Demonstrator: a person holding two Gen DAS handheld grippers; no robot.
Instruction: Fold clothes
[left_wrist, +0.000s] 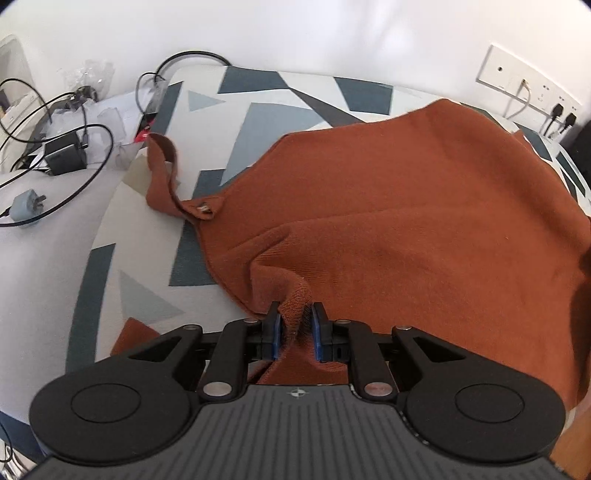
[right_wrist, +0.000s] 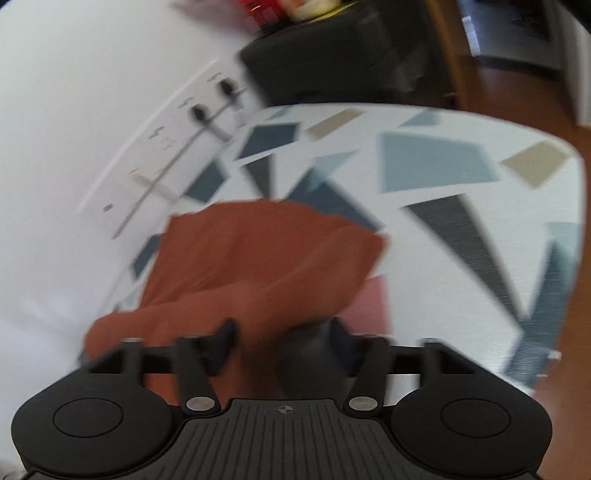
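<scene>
a cloth (left_wrist: 207, 122) printed with blue, grey and beige shards covers the table, which stands against a white wall (left_wrist: 295, 33). a socket strip (left_wrist: 524, 83) with plugs sits on that wall at the far right. to the left, chargers (left_wrist: 64, 153) and black cables (left_wrist: 55, 110) lie on a plain grey stretch.

the rust sweater (left_wrist: 406, 221) lies spread over the right half of the cloth, one sleeve (left_wrist: 162, 170) trailing left toward the chargers. the sweater's near edge hangs past the table's front.

the left gripper (left_wrist: 295, 326) pinches a gathered fold of the sweater's near edge between its blue pads (left_wrist: 275, 332).

the right wrist view is blurred. there the right gripper (right_wrist: 282, 343) has sweater (right_wrist: 258, 258) bunched between its fingers, which stand apart; whether it grips i cannot tell. beyond it the patterned cloth (right_wrist: 461, 177) lies bare to its right edge, with brown floor (right_wrist: 517, 88) past that.
</scene>
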